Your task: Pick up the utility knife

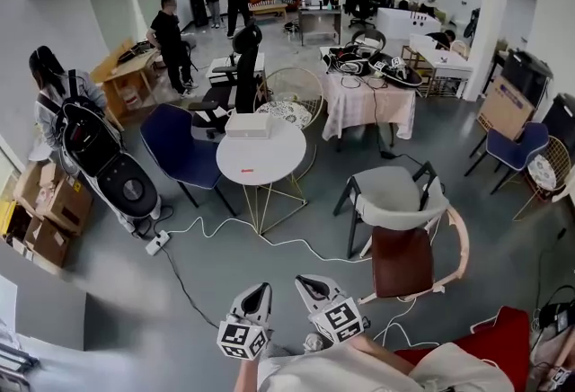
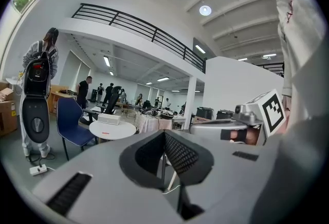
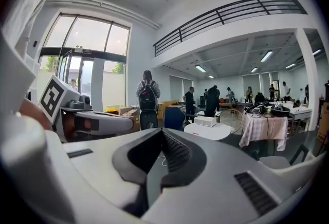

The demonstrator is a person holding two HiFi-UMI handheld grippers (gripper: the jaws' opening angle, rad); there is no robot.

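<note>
The left gripper and the right gripper are held side by side, low and close to the person's body, and both are pointed almost level over the grey floor. In the left gripper view the jaws are seen pressed together, with nothing caught between them; in the right gripper view the jaws are likewise closed tip to tip and empty. The utility knife is made out only as a small red sliver, too small for any detail, lying on the round white counter well ahead of both grippers and apart from them. A white box is set on the far part of the same counter, beyond the knife. A blue chair is placed just to the left of the counter, and a grey chair with a brown seat is seen to the right, nearer the person. A white power strip lies on the floor with its cable trailed beneath the counter.
</note>
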